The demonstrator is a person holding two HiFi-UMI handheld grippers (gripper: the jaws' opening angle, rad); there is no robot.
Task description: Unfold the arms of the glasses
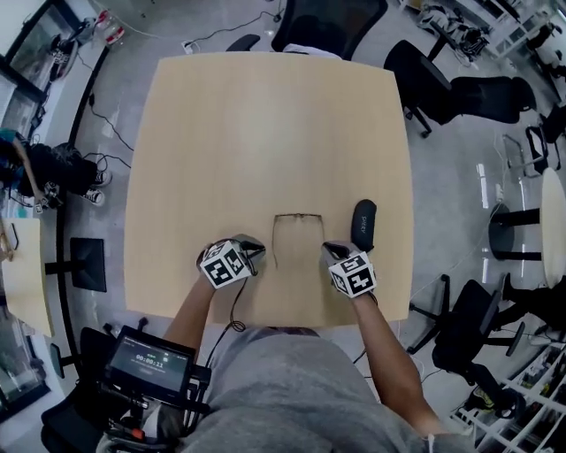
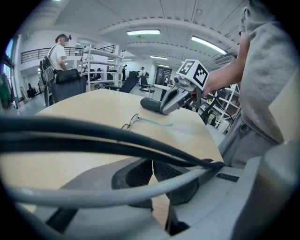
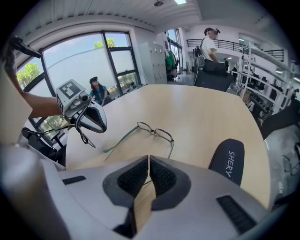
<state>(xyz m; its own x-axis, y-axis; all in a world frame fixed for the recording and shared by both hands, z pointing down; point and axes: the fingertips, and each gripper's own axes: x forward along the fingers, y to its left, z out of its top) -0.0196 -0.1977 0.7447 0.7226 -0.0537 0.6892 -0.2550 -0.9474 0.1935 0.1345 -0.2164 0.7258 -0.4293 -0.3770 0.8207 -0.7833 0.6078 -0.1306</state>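
Thin wire-rimmed glasses (image 1: pixel 297 217) lie on the tan table (image 1: pixel 265 124), lenses away from me, both arms spread open toward me. My left gripper (image 1: pixel 255 250) rests by the tip of the left, teal arm, jaws shut and empty. My right gripper (image 1: pixel 329 249) sits at the tip of the right arm, jaws shut. In the right gripper view the glasses (image 3: pixel 154 131) lie just past my right gripper (image 3: pixel 148 161), and the near arm's tip runs under its jaws. In the left gripper view the glasses (image 2: pixel 132 122) lie beyond my left gripper (image 2: pixel 152 164), behind black cables.
A black glasses case (image 1: pixel 363 224) lies just right of the glasses, close to the right gripper. Office chairs (image 1: pixel 327 22) stand round the table's far side. People stand in the background. The table's near edge is right under my forearms.
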